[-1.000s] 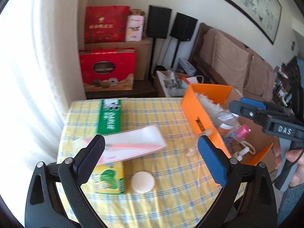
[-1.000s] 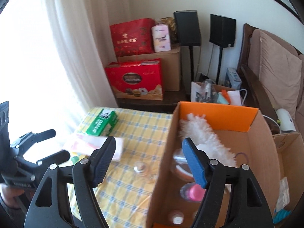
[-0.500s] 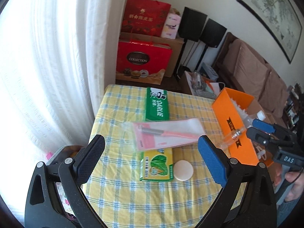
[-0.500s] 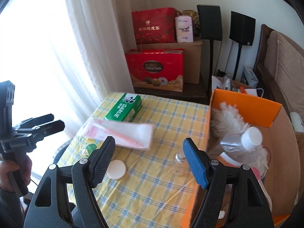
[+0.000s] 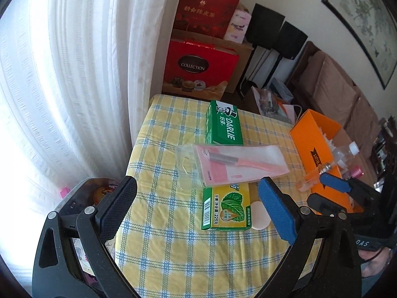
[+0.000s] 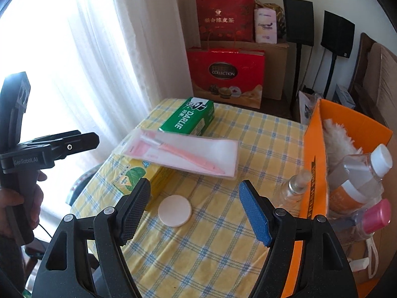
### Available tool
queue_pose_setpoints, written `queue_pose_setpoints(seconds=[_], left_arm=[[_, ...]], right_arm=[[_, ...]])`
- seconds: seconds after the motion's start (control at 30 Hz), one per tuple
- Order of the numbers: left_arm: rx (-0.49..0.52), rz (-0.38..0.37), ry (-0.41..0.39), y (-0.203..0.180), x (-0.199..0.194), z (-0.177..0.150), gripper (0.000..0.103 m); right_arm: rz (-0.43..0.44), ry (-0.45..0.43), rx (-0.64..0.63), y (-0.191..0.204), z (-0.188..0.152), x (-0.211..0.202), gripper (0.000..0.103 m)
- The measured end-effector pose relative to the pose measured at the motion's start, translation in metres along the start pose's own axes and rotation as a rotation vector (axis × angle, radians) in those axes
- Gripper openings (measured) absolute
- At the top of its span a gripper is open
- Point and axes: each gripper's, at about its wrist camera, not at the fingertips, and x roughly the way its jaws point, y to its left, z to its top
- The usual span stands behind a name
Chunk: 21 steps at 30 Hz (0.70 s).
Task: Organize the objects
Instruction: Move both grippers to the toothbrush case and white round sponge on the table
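Note:
On the yellow checked tablecloth (image 5: 173, 253) lie a green DARLIE box (image 5: 224, 124), a pink packaged razor (image 5: 233, 165), a yellow-green toothpaste box (image 5: 224, 207) and a white round pad (image 6: 175, 210). A small clear bottle (image 6: 292, 188) stands against the orange cardboard box (image 6: 314, 164), which holds a white duster, bottles and a pink-capped bottle. My left gripper (image 5: 197, 209) is open and empty above the table's near left. My right gripper (image 6: 194, 209) is open and empty just above the pad; it also shows in the left wrist view (image 5: 330, 190).
White curtains (image 5: 74, 74) hang left of the table. Red gift bags (image 6: 224, 74) on cardboard boxes, two black speakers (image 6: 299, 21) and a brown sofa (image 5: 342, 94) stand behind. Something dark with items lies on the floor left of the table (image 5: 99, 191).
Both grippers have pulled back and swung left, from over the orange box toward the table's near side. The pad now sits between the right fingers. Both stay open and empty.

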Motion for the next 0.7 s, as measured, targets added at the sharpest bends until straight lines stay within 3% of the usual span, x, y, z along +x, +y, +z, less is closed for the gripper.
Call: queue_pose_setpoints(seconds=[0.37,0.7], left_arm=[[-0.058,-0.045,0.066,0.013,0.032,0.000,0.098],[-0.137,-0.133,0.114,0.015,0.063,0.009,0.098]], right_arm=[[0.049,0.083,-0.077,0.017,-0.031,0.038,0.075],[0.041,0.083,-0.133,0.025,-0.038,0.057,0.075]])
